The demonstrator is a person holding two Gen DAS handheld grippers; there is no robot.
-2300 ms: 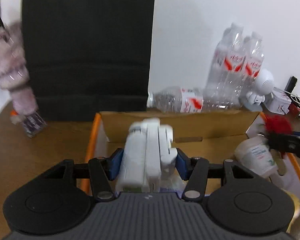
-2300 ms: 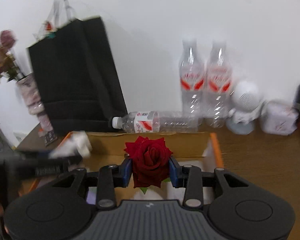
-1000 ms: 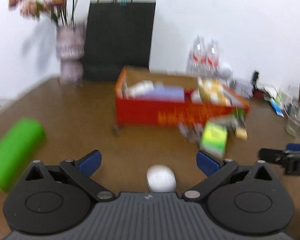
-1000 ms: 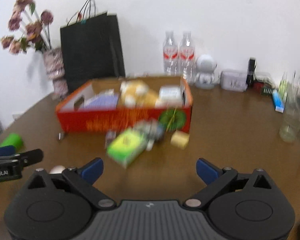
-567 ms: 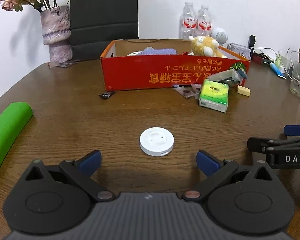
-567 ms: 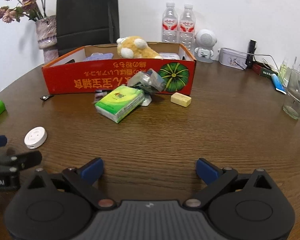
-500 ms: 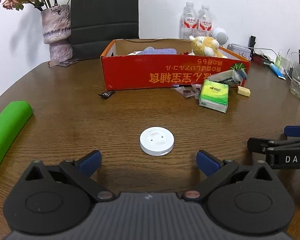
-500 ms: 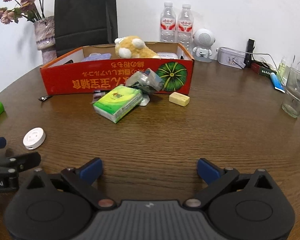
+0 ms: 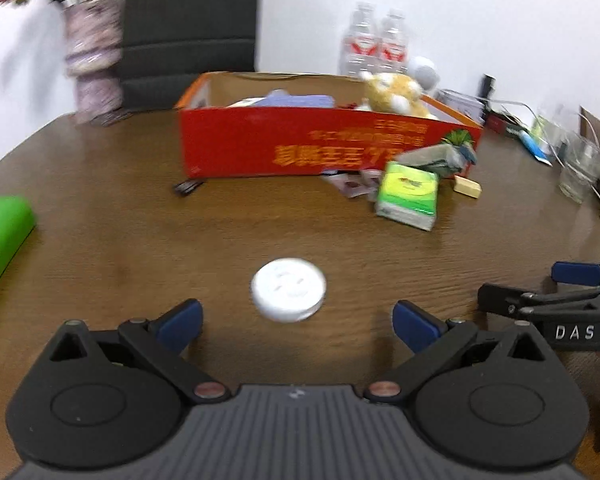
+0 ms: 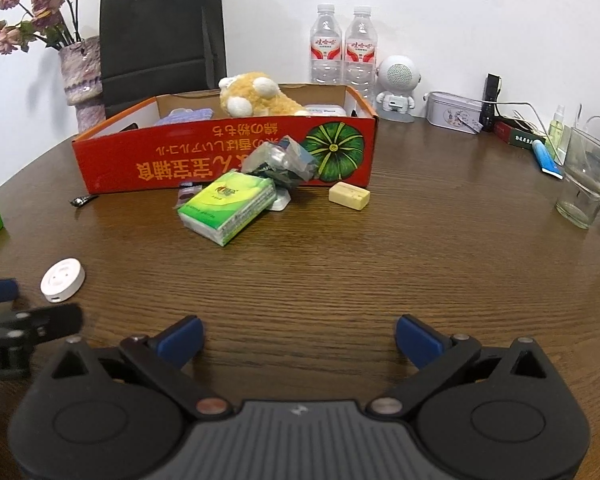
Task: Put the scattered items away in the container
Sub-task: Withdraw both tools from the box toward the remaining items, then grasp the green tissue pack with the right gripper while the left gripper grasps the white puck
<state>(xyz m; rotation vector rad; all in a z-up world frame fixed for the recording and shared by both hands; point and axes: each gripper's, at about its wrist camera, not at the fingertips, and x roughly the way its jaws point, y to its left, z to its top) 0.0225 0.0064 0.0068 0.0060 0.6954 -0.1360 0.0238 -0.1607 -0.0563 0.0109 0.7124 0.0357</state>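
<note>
White round puck [image 9: 288,295] flat on wooden table [image 9: 140,240], between spread jaws of left gripper [image 9: 296,322], short of red cardboard box [image 9: 300,148]. Right gripper [image 10: 298,340] spread, empty. Advice: descend level, centre puck, pinch rim.

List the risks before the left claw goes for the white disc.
The white disc is low and flat on the table; the open left claw may scrape the wood or slide it away. The right claw, also open, sits close beside and could get bumped. Motion blur in the left view suggests fast movement and a misjudged approach.
</note>
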